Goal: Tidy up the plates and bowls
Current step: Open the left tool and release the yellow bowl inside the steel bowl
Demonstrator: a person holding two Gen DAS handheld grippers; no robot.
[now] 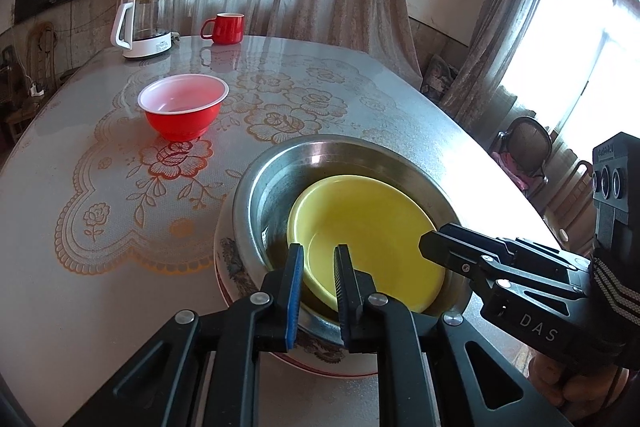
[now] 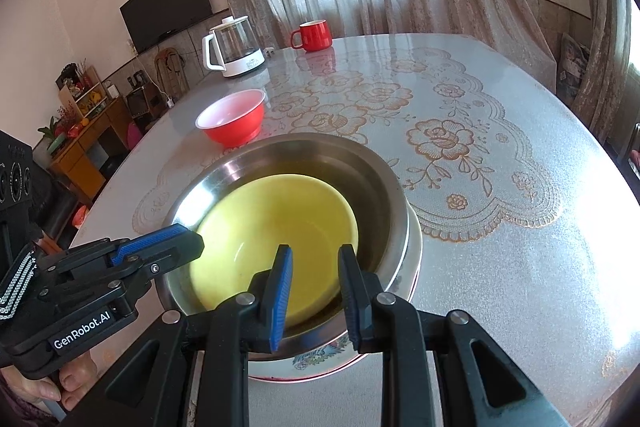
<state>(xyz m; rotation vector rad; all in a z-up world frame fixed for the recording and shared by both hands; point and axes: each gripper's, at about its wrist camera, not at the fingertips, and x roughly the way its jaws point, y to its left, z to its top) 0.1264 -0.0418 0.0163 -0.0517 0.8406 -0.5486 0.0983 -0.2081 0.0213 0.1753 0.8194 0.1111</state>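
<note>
A yellow bowl (image 1: pixel 372 223) (image 2: pixel 280 215) lies slightly tilted inside a steel bowl (image 1: pixel 272 195) (image 2: pixel 312 155). The steel bowl stands on a patterned plate (image 1: pixel 236 267) (image 2: pixel 320 359) at the table's near edge. My left gripper (image 1: pixel 318 249) (image 2: pixel 198 239) is shut on the yellow bowl's left rim. On the opposite rim my right gripper (image 2: pixel 314 249) (image 1: pixel 430 241) is shut too, one finger inside the bowl and one between it and the steel wall. A red bowl (image 1: pixel 182 119) (image 2: pixel 236 131) with a white inside stands apart, farther back on the left.
A white kettle (image 1: pixel 146 27) (image 2: pixel 236 47) with a glass jug and a red mug (image 1: pixel 228 29) (image 2: pixel 314 35) stand at the table's far edge. The table (image 1: pixel 80 287) (image 2: pixel 500 287) has a glossy lace-patterned cover. Curtains hang behind it, and chairs stand to the right.
</note>
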